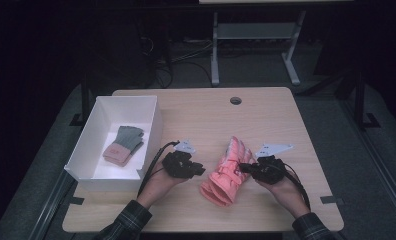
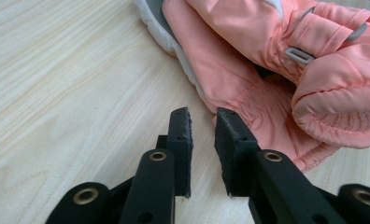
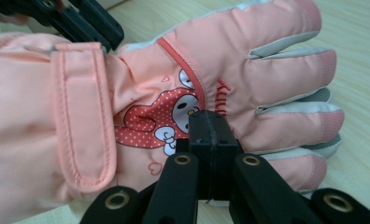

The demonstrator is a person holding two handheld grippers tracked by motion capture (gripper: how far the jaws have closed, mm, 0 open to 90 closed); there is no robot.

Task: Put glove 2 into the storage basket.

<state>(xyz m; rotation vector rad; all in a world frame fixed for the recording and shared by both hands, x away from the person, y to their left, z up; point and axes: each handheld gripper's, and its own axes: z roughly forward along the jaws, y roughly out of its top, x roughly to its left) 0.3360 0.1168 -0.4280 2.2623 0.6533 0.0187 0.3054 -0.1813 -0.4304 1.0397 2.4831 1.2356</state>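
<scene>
Nearest the cam: two forearms in plaid sleeves, each hand w/ tongs. Left tongs (image 2: 202, 122) stand slightly apart, nothing between them, tips just beside the cuff of the pink ski glove (image 1: 227, 170). Right tongs (image 3: 210, 126) look fully closed, seemingly pinching a fold on the glove's back; hold not clearly seen. Glove lies mid-table (image 1: 196, 115) betw. the hands, cuff near, fingers far. Prob. light, padded, soft, floppy; nylon shell likely slippery. Best hold: elastic cuff or wrist strap (image 3: 80, 116). Farther left, a white box (image 1: 156, 125), open-topped, holds one small grey-and-pink knit glove (image 1: 124, 145).
</scene>
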